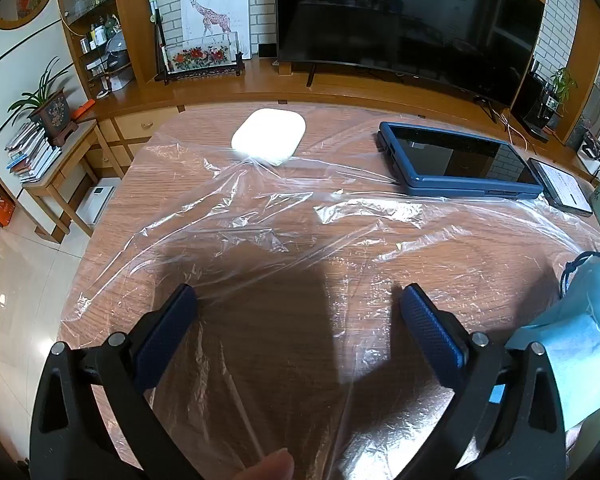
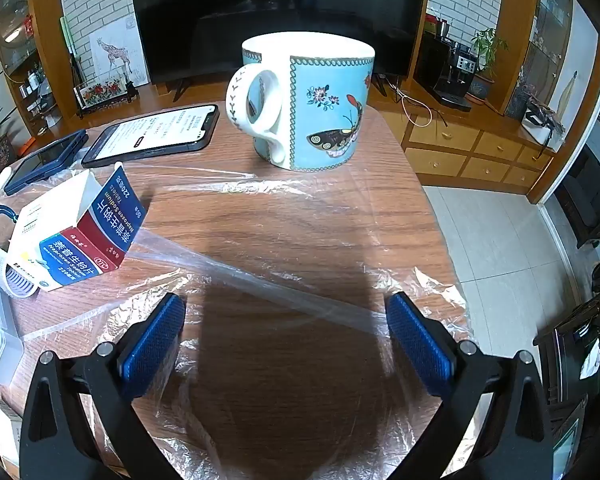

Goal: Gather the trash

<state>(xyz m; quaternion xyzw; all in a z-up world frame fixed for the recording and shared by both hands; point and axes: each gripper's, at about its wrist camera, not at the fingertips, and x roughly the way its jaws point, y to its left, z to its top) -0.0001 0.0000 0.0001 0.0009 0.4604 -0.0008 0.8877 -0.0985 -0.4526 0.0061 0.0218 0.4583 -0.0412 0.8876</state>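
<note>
Both hand-held grippers hover low over the clear plastic sheet (image 1: 284, 216) spread on the wooden surface (image 2: 284, 220). Left hand-held gripper (image 1: 298, 300): jaws wide apart, empty. Right hand-held gripper (image 2: 286, 308): same, nothing between the pads. Sheet likely laid out to bundle trash.

Opened medicine box (image 2: 76, 236) lies flat at the right view's left edge, long axis diagonal, open flap end pointing up and away toward the phone (image 2: 156, 134). Mug (image 2: 308, 104) upright beyond, handle facing left. Tablet (image 1: 456, 164) and white case (image 1: 268, 136) look like non-trash.
</note>
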